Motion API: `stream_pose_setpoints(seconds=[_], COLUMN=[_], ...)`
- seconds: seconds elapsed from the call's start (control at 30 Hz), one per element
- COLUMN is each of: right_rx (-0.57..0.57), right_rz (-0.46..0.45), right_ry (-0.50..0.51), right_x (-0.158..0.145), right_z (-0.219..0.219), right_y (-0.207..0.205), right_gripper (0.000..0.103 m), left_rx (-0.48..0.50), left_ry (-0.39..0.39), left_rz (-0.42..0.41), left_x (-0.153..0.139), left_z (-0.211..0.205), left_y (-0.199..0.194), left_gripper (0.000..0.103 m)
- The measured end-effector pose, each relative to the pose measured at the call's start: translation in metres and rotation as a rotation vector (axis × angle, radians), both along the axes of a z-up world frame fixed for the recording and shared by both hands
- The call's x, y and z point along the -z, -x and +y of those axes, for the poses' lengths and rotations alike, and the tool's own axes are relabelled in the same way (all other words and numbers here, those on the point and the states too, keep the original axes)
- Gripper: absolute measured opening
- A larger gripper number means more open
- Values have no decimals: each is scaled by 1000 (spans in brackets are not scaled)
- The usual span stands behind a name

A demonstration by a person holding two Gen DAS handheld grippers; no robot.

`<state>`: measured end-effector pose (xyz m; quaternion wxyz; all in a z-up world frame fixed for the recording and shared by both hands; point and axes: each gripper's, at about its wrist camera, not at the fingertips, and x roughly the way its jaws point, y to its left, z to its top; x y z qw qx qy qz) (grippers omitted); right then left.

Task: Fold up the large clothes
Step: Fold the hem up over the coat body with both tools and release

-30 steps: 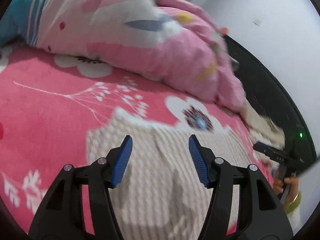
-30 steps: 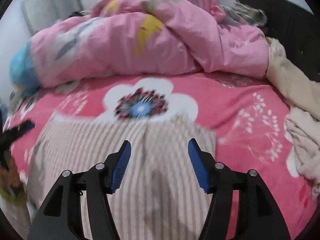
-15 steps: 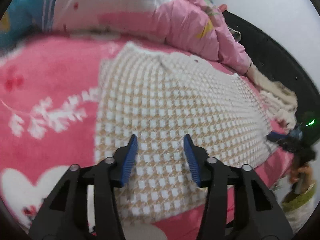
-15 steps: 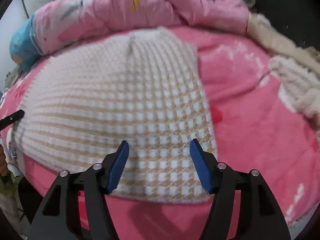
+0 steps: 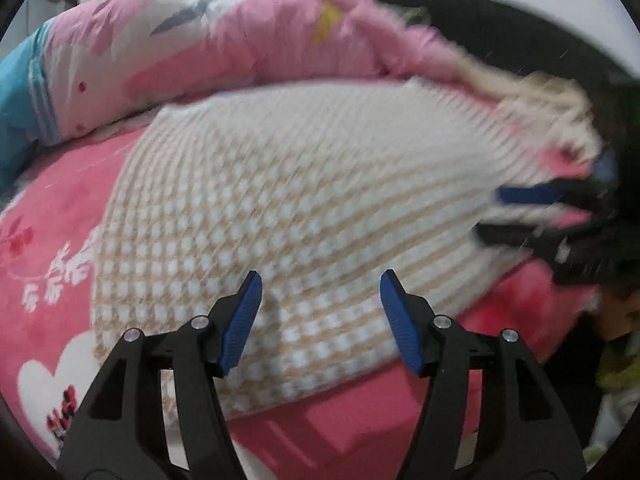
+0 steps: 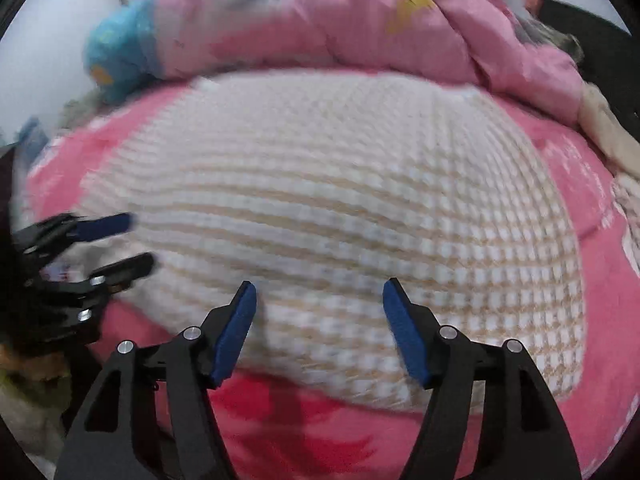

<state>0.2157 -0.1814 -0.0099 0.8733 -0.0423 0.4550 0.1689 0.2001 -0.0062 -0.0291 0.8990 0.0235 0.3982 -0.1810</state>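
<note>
The left gripper (image 5: 321, 312) sits at the lower centre of its view, blue pads spread and widening, nothing pinched between them. The right gripper (image 6: 319, 320) sits likewise, jaws apart and opening, gripping nothing. Just beyond both lies the white-and-tan checked knit garment (image 5: 304, 200), spread flat across the middle of each frame on a pink flowered bedsheet (image 5: 60, 208). Its near hem runs just past the fingertips. Along the top of each frame, a bunched pink quilt (image 6: 360, 28) borders the garment's far edge.
</note>
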Motion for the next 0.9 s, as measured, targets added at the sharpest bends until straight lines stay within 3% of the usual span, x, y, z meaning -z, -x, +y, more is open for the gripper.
stream_pose_setpoints(seconds=[0.07,0.13,0.17,0.27,0.4,0.47,0.53,0.57,0.67,0.8,0.83,0.9], right_rx=[-31,-36,-33,-26,42,70,79,78,85,199,257,315], right_rz=[-3,-5,-2,24,-93,-81,11,15,26,-52,-46,38], right_ry=[55,102,86,19,22,43,-24,-54,-87,-112,-99,-86], right_x=[14,43,44,12,-23,-8,28,32,10,-18,-15,16], right_z=[13,18,14,-1,-22,-26,-32,-35,-49,-99,-114,-135], right_y=[2,-3,-4,-10,-35,-61,-82,-84,-77,-53,-52,-59], right_gripper=[65,67,68,67,67,68,73,73,73,73,73,73], left_rx=[5,-19,-19,-21,-40,-92,-131,-133,-112,-160,-184,-236], left_ry=[-21,-76,-70,-32,71,99,105,101,88,182,190,188], left_rz=[5,74,58,54,-41,18,100,92,47,2,2,86], left_x=[7,38,46,28,-9,-1,25,33,24,2,4,26], left_z=[-4,-10,-12,-7,13,18,22,22,19,54,64,76], left_y=[-1,-11,-11,-6,-16,-45,-66,-68,-55,-12,-10,-23], left_gripper=[65,66,67,66,66,66,66,67,66,68,70,70])
